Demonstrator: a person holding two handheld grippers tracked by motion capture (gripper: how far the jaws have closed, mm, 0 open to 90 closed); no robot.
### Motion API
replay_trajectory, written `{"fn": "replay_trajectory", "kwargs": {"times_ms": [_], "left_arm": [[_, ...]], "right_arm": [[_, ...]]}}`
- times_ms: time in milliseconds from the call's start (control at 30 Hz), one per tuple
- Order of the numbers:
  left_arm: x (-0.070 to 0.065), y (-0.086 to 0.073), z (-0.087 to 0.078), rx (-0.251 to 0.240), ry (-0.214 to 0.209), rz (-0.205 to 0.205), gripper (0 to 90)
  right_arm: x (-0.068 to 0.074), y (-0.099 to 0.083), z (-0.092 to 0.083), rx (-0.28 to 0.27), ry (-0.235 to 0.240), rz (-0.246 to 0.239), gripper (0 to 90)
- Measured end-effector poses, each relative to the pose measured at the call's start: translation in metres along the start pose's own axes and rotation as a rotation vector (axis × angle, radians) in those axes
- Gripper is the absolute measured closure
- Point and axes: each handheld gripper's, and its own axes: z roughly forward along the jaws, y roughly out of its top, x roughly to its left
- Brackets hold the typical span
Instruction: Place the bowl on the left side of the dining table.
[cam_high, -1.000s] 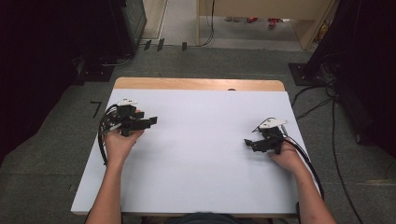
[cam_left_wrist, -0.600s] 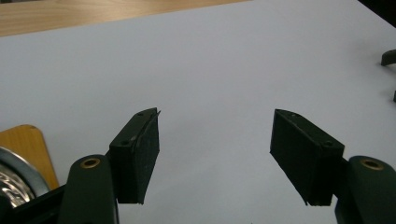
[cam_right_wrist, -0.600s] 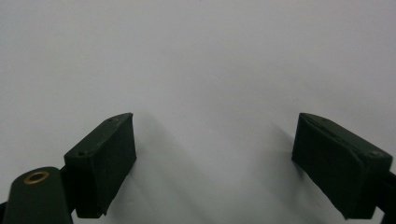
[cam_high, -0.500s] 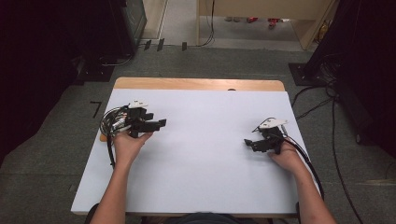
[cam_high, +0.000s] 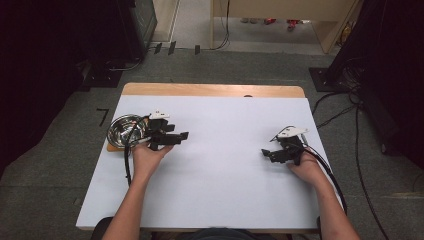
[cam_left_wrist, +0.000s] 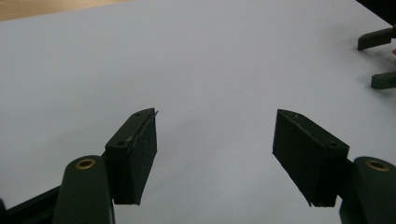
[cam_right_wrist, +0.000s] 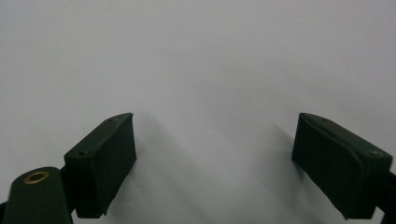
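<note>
My left claw (cam_high: 181, 135) stands wide open and holds nothing; its jaws have just been opening further. The right claw (cam_high: 266, 153) near the bench's (cam_high: 225, 200) right edge is also agape and bare. I'd swing the left claw back to the bowl (cam_high: 123, 130) and pinch its rim squarely. The bowl is shiny steel, round, at the left edge.

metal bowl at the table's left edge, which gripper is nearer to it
Left. The left gripper sits just right of the metal bowl, its cable draped across the rim. The right gripper is far across the table.
</note>
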Motion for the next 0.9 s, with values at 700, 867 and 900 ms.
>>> {"fn": "replay_trajectory", "kwargs": {"times_ms": [700,867,900], "left_arm": [[-0.03,-0.004,0.046,0.058,-0.043,0.108,32.3],[-0.038,-0.006,0.057,0.08,-0.021,0.15,32.1],[-0.04,-0.006,0.058,0.077,-0.022,0.154,32.1]], "right_arm": [[0.0,0.0,0.0,0.0,0.0,-0.002,13.0],[0.0,0.0,0.0,0.0,0.0,-0.001,13.0],[0.0,0.0,0.0,0.001,0.0,-0.001,13.0]]}}
